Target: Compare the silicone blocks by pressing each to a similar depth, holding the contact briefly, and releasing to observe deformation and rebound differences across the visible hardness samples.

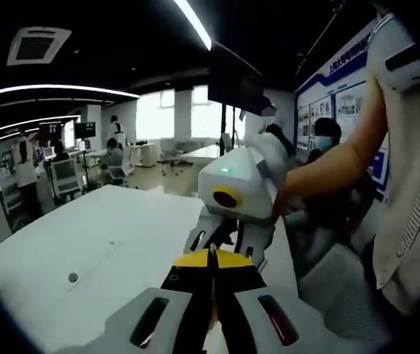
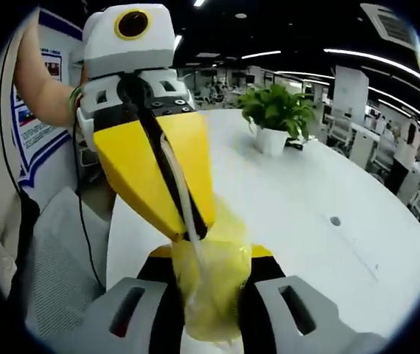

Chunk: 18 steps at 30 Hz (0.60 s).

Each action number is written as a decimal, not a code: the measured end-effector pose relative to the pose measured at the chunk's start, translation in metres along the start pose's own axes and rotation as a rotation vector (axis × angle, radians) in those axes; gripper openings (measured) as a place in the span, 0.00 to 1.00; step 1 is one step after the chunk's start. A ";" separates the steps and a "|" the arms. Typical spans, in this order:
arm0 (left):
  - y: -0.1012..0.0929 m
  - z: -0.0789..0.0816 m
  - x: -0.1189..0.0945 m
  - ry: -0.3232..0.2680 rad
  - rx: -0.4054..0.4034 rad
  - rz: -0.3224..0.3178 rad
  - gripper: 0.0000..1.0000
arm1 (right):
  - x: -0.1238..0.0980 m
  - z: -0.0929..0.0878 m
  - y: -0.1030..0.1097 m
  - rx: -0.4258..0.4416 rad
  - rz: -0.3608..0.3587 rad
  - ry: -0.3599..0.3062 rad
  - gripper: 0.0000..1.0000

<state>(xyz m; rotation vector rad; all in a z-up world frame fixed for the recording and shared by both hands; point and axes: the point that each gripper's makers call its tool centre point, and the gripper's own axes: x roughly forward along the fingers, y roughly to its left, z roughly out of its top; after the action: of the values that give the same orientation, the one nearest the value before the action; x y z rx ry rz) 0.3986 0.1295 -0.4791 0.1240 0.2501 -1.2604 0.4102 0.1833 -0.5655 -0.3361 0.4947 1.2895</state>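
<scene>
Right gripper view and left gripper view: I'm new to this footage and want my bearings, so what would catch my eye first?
In the right gripper view, the left gripper, big and yellow, comes down from the top and clamps a translucent yellowish sheet that the right gripper also holds. Behind them a potted plant stands on the white table. In the left gripper view, the right gripper's white body faces the camera, held by a person's arm.

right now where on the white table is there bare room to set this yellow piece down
Free: the wide white table top right of the potted plant, around the small round hole. Crowded: the near edge, where the left gripper and right gripper meet on the translucent yellow piece.
</scene>
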 end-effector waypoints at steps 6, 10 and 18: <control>-0.006 -0.003 -0.002 -0.003 0.020 -0.025 0.00 | 0.002 -0.003 0.012 0.063 0.052 -0.008 0.14; -0.011 -0.004 -0.005 -0.004 0.026 -0.040 0.00 | 0.002 -0.004 0.022 0.078 0.083 0.001 0.12; -0.015 -0.005 -0.007 -0.004 0.017 -0.051 0.00 | 0.002 -0.005 0.028 0.061 0.099 0.013 0.09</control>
<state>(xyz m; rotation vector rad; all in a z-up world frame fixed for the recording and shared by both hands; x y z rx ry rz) 0.3816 0.1326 -0.4818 0.1300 0.2401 -1.3134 0.3828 0.1897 -0.5697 -0.2718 0.5665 1.3654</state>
